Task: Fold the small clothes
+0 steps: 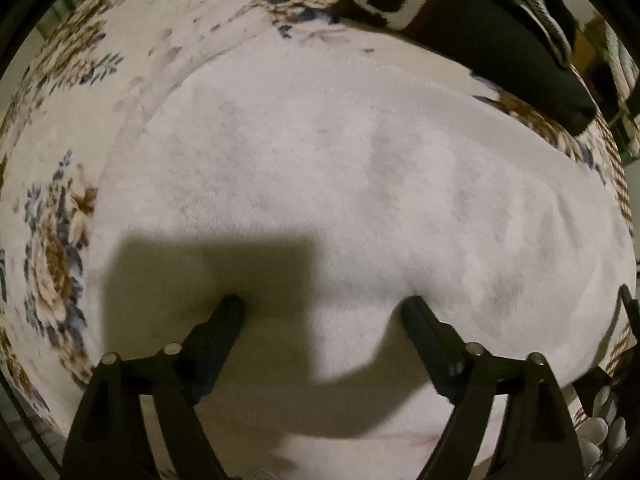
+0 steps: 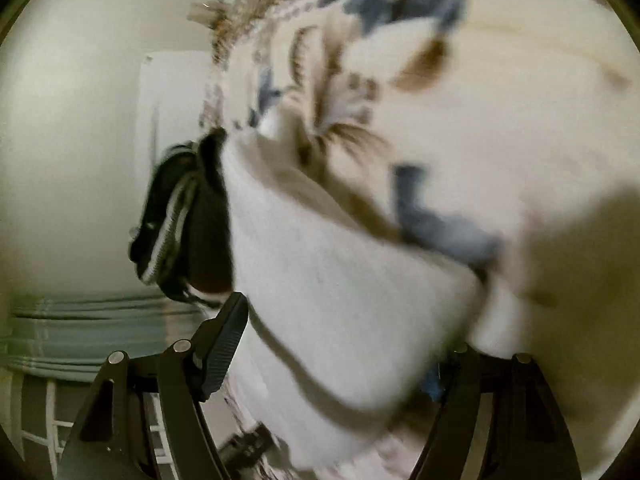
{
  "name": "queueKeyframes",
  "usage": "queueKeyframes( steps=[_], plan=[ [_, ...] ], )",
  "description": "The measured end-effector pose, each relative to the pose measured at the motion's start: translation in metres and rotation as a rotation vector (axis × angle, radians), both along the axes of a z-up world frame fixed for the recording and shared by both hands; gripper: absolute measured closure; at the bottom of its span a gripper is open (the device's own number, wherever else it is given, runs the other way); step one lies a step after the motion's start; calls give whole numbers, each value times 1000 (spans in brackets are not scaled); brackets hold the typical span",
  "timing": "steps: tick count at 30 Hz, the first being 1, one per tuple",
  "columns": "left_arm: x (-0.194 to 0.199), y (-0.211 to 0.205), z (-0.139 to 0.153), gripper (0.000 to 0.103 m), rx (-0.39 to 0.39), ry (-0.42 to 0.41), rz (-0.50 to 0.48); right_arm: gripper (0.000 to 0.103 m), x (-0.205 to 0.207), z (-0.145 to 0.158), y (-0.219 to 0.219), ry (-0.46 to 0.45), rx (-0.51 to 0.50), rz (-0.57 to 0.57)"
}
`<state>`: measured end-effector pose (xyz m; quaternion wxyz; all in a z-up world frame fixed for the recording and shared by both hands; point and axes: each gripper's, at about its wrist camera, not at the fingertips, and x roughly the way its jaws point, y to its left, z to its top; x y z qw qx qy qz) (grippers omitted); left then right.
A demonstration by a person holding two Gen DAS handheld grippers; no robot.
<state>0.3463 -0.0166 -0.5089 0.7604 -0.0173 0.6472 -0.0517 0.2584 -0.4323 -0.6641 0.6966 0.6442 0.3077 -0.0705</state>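
White towel (image 1: pixel 340 184) lies flat beneath the open left gripper (image 1: pixel 324 304).

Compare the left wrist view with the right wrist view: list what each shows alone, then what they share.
Left wrist only: the open left gripper over the flat white fluffy cloth; white pebble-like objects.
Right wrist only: the right gripper with cloth between its fingers, a pale wall, a light blue striped fabric.
Both: the white cloth, the floral-patterned cover, the black garment with white stripes.
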Motion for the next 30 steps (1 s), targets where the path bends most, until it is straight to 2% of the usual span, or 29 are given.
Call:
queueKeyframes(
  steps=[3,6,10,11,12,19,21,23,30],
  plan=[
    [6,2,-9,7,-22,23,16,26,18,-3,3,-33,-18,0],
    [14,3,-17,1,-32,47,15,26,28,-8,6,-28,-41,1],
    [24,1,-25,0,-30,62,23,30,31,-10,7,-17,-45,-33],
    [27,2,-27,0,-28,62,23,40,31,-10,7,-15,-43,-39],
    [29,1,-30,0,-24,60,26,45,38,-11,9,-12,-39,-44],
    [28,-3,-35,0,-1,50,25,47,55,-12,10,31,-41,-43],
    [25,-8,-27,0,5,42,26,55,58,-4,10,50,-67,-39],
    [22,-10,-20,0,18,25,17,59,59,10,13,72,-108,-33],
    [18,-5,8,0,14,-34,26,63,70,58,38,113,-255,-39]
  ],
)
